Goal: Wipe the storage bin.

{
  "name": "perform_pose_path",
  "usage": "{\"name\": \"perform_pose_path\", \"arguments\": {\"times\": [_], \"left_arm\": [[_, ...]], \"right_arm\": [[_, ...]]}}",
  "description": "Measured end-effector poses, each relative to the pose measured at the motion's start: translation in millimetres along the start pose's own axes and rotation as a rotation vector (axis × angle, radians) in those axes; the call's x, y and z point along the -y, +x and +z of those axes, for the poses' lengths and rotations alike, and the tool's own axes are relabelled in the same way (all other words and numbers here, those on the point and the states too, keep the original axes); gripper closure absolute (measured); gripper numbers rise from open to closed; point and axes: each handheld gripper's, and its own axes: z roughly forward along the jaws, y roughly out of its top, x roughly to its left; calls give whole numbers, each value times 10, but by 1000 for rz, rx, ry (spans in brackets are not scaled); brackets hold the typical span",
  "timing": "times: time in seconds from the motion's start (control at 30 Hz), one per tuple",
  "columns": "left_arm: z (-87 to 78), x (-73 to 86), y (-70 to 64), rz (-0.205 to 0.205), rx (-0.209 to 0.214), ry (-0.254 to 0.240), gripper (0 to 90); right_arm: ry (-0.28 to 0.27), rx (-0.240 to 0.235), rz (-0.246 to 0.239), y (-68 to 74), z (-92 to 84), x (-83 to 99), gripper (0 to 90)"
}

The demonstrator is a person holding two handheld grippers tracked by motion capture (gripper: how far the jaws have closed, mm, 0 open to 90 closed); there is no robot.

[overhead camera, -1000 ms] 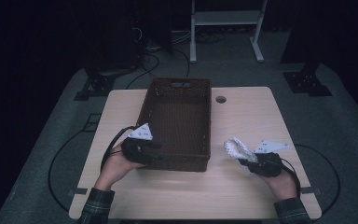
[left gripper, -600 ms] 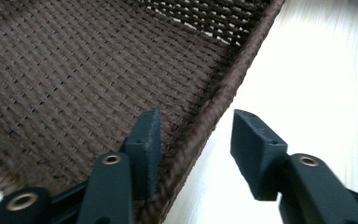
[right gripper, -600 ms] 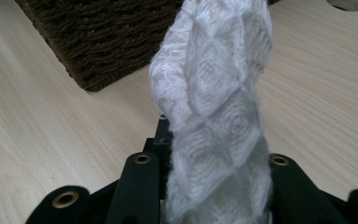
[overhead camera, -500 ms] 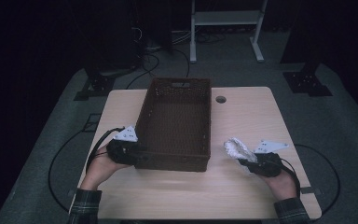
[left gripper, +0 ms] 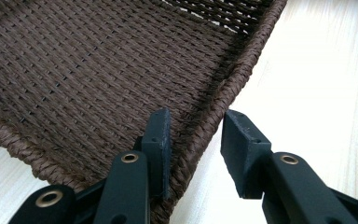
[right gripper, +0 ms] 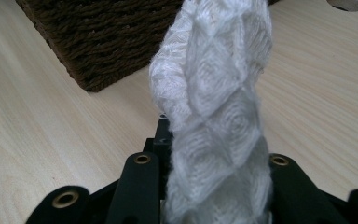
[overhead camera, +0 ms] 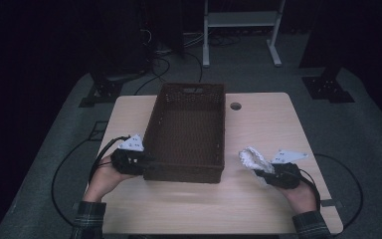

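The left gripper point(left gripper: 193, 140) is now sitting at the near left corner of the basket point(overhead camera: 186, 134), and it has been sliding a little toward that corner while its jaws have just been closing in on the basket's rim. In the left gripper view one jaw is inside the basket, lying against the woven wall, and the other jaw is outside it with a gap to the rim, so the jaws are not squeezing yet; they are about partway open with the rim between them. That looks like the person is getting ready to grab the basket and hold it in place, or pull it, so the cloth point(overhead camera: 252, 158) can go in. The right gripper point(right gripper: 214, 154) is keeping still on the table point(overhead camera: 258, 114), to the right of the basket and near its front corner. Its jaws are clamped on the white cloth, which is sticking up between them in a bunched, bumpy roll. The cloth is not in the basket yet; it is just beside it, up off the table in the right gripper's grip. The basket is looking empty inside
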Motion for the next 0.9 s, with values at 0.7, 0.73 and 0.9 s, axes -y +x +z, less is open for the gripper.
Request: {"name": "perform_pose_path", "arguments": {"times": [0.7,0.73,0.9], "left_arm": [[451,-333,-280,5,104,-59,794],[476,-351,-290,1,107,-59,797],[612,-447,-337,-7,102,-61,801]], "right_arm": [[-20,35,24,-65,-85,19,687],[-23,36,24,-72,-90,22,687],[-42,42,32,-82,-119,20,687]]}}
